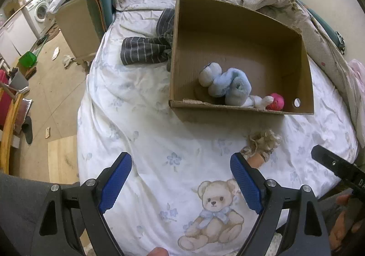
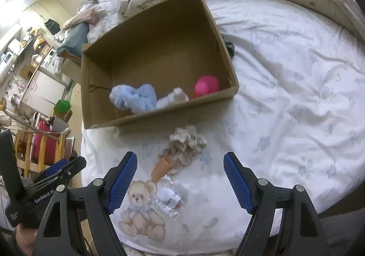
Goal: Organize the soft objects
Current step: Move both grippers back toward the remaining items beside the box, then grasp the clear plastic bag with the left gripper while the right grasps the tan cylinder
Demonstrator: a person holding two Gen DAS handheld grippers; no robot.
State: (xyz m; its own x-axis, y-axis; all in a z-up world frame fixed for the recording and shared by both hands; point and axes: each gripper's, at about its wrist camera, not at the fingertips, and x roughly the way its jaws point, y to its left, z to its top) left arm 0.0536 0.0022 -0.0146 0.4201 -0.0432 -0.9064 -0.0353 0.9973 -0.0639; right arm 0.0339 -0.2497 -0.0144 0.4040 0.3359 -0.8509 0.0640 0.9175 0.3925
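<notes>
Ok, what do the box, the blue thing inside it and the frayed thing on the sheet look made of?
Box: brown corrugated cardboard, matte, with a torn, raw rim edge.
Blue thing: looks like plush or fleece fabric, fuzzy pile, soft folds.
Frayed thing: probably twisted cotton rope, cream, its strands unravelled at the end; the smooth peach piece against it could be rubber or plastic, hard to tell.

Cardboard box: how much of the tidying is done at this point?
Done: the blue plush and pink ball already lie in the cardboard box. In hand: nothing; the left tool and right tool are open. Left: the rope toy and striped cloth remain on the bed.
</notes>
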